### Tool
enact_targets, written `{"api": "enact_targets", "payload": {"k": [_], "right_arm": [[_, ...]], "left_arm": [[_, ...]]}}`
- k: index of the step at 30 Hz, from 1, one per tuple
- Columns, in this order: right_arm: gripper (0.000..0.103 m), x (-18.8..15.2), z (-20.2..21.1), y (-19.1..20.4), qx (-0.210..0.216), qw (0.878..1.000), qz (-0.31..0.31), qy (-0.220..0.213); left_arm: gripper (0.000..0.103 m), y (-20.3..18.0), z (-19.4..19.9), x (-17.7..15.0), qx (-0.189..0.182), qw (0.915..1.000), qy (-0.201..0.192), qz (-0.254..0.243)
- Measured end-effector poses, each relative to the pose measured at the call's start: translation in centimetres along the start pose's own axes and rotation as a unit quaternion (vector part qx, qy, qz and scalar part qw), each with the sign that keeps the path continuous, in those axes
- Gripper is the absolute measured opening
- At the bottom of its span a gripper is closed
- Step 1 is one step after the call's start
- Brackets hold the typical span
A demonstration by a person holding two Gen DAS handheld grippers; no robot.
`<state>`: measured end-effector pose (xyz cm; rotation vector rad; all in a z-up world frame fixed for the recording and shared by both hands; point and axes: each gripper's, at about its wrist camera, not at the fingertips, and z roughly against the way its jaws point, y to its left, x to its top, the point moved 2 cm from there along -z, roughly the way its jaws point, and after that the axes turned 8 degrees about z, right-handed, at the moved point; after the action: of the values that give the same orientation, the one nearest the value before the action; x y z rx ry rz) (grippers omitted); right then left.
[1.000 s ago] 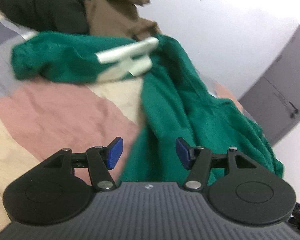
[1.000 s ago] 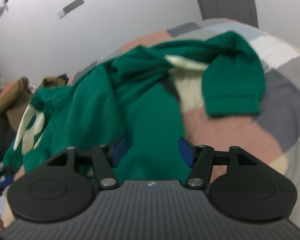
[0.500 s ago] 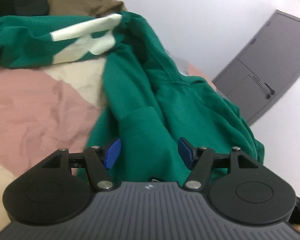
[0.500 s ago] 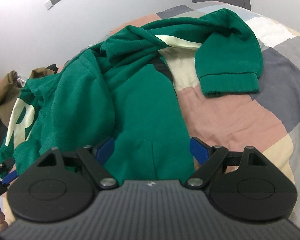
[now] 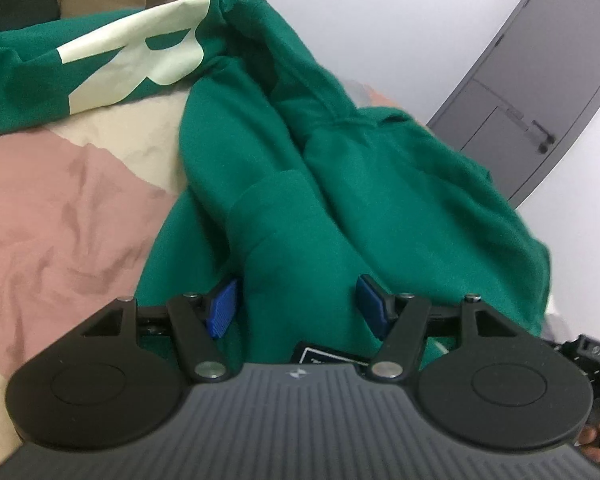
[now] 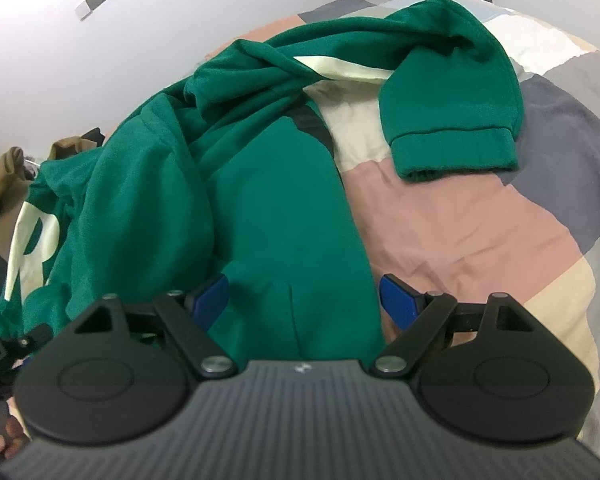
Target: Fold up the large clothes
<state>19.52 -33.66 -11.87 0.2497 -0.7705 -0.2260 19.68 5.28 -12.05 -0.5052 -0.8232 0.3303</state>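
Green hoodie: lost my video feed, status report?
Left gripper and right gripper open over green hoodie, crumpled, unfolded on the bed. Nothing in the way.

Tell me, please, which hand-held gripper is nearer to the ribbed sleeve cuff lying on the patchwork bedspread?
Right. The right hand-held gripper hovers over the green hoodie just short of the sleeve cuff; the left hand-held gripper is at the hoodie's other side.

You've brought the left gripper (image 5: 296,304) down and in toward the green hoodie (image 5: 340,184); a second ago pink quilt (image 5: 60,216) showed between its blue pads, and now it's hoodie fabric. Its jaws sit a touch wider, not pressing. Your right gripper (image 6: 304,300) has dropped closer to the hoodie too, and its jaws have just been opening, with the hoodie's edge lying loose between the pads.
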Motion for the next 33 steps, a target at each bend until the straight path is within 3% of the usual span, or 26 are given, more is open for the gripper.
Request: {"api": "enact_targets", "payload": {"k": [2, 4, 6, 8, 12, 15, 22, 26, 28, 30, 32, 33], "right_arm": [[0.084, 0.0, -0.1, 0.2, 0.001, 1.0, 0.004, 0.002], [0.084, 0.0, -0.3, 0.4, 0.0, 1.0, 0.01, 0.003], [0.084, 0.0, -0.3, 0.5, -0.002, 1.0, 0.017, 0.002], [0.084, -0.1, -0.3, 0.5, -0.001, 1.0, 0.02, 0.001], [0.084, 0.0, 0.4, 0.9, 0.008, 1.0, 0.028, -0.012], [0.084, 0.1, 0.8, 1.6, 0.023, 0.998, 0.044, -0.024], [0.084, 0.1, 0.2, 2.3, 0.044, 0.997, 0.067, -0.015], [0.085, 0.0, -0.7, 1.7, 0.046, 0.998, 0.053, 0.004], [0.086, -0.1, -0.7, 1.6, 0.049, 0.998, 0.045, 0.006], [0.086, -0.1, -0.7, 1.6, 0.049, 0.998, 0.042, 0.006], [0.086, 0.0, -0.7, 1.6, 0.048, 0.998, 0.039, 0.005], [0.085, -0.1, -0.6, 1.6, 0.047, 0.998, 0.037, 0.006]], "left_arm": [[0.066, -0.5, -0.4, -0.4, 0.015, 0.9997, -0.003, -0.017], [0.046, -1.0, -0.6, -0.6, 0.037, 0.9986, -0.012, -0.036], [0.019, -1.0, -0.6, -0.5, 0.052, 0.9978, -0.015, -0.04], [0.008, -0.7, 0.2, 0.0, 0.048, 0.9985, -0.017, -0.022], [0.007, 0.2, 2.8, 1.6, 0.03, 0.9986, -0.039, 0.019], [0.007, 1.3, 4.1, 2.6, 0.038, 0.9973, -0.05, 0.038], [0.008, 3.6, 1.9, 2.3, 0.114, 0.9925, -0.024, 0.036], [0.01, 3.2, 1.6, 1.8, 0.117, 0.9928, -0.018, 0.021], [0.018, 3.3, 2.1, 1.8, 0.11, 0.9932, -0.017, 0.032], [0.044, 3.6, 2.8, 1.8, 0.106, 0.9931, -0.021, 0.046], [0.063, 4.0, 3.6, 2.1, 0.115, 0.991, -0.033, 0.06], [0.067, 4.3, 3.8, 2.3, 0.115, 0.9904, -0.038, 0.066]]}}
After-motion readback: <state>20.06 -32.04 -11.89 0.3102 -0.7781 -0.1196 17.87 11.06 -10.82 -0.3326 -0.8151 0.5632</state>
